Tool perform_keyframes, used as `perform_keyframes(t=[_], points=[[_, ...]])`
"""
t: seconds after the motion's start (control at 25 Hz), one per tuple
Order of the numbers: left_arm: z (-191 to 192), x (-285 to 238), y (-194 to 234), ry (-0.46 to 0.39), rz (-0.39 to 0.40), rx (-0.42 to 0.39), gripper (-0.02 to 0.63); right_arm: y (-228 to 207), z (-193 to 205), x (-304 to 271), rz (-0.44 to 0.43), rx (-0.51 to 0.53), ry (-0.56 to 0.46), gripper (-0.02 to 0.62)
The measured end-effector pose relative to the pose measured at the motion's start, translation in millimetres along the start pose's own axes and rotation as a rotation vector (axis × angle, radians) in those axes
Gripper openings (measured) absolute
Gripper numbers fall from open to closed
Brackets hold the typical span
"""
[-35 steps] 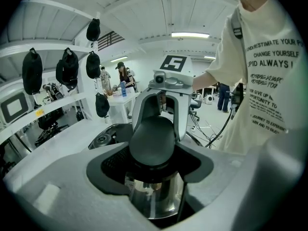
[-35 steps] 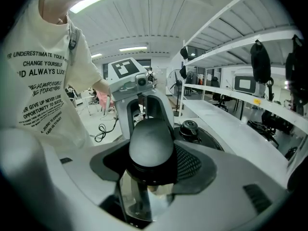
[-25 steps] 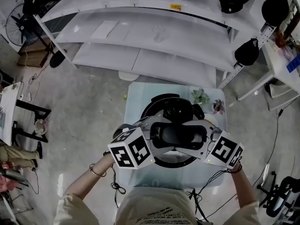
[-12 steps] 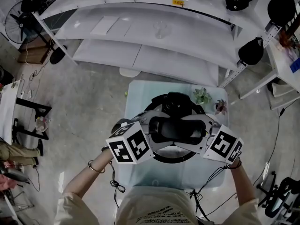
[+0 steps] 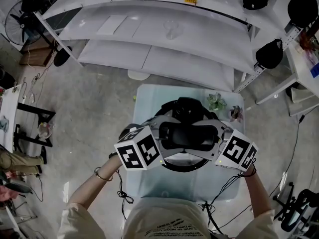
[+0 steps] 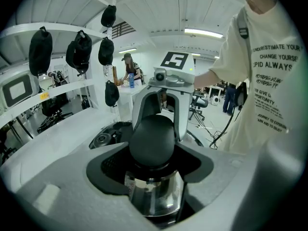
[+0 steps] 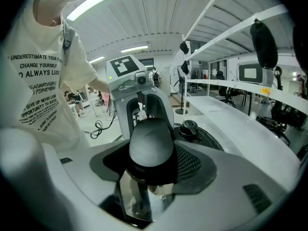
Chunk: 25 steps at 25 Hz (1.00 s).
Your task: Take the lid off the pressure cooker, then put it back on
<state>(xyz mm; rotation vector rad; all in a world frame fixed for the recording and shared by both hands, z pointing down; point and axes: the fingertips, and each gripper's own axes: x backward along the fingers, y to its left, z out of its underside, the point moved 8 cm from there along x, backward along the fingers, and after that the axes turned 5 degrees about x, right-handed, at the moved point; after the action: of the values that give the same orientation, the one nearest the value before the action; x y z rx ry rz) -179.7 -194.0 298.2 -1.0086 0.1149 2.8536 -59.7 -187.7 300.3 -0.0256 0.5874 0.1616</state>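
The pressure cooker [image 5: 168, 109] stands on a small pale table [image 5: 144, 103]. Its black lid [image 5: 185, 107] carries a long black handle [image 5: 188, 136] across the top. My left gripper [image 5: 164, 137] is shut on the handle's left end and my right gripper [image 5: 215, 137] on its right end. In the left gripper view the rounded handle end [image 6: 151, 141] sits between the jaws, with the right gripper [image 6: 166, 97] facing me. The right gripper view shows the other end [image 7: 150, 146], the left gripper [image 7: 139, 100] and the lid's valve [image 7: 189, 128]. I cannot tell whether the lid rests on the pot.
Two small potted plants [image 5: 214, 102] [image 5: 233, 113] stand at the table's far right corner. White shelves [image 5: 164, 39] rise behind the table, with black caps [image 5: 269, 54] hanging at the right. Cables [image 5: 219, 203] trail near the person's body.
Both grippers, with the lid handle between them, have shifted a little away from the person and slightly down over the cooker. The jaws kept the same grip.
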Motion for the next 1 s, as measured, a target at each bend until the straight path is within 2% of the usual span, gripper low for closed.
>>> perform_keyframes(t=[0.48,1.0], points=[[8,-8,7,0.022,0.014,0.036,0.288,-7,10,-8,-0.032,-0.022,0.000,0.276],[11,-9,9,-0.004,0.031,0.053,0.288,-11,13,-9,-0.057,-0.017,-0.011,0.276]])
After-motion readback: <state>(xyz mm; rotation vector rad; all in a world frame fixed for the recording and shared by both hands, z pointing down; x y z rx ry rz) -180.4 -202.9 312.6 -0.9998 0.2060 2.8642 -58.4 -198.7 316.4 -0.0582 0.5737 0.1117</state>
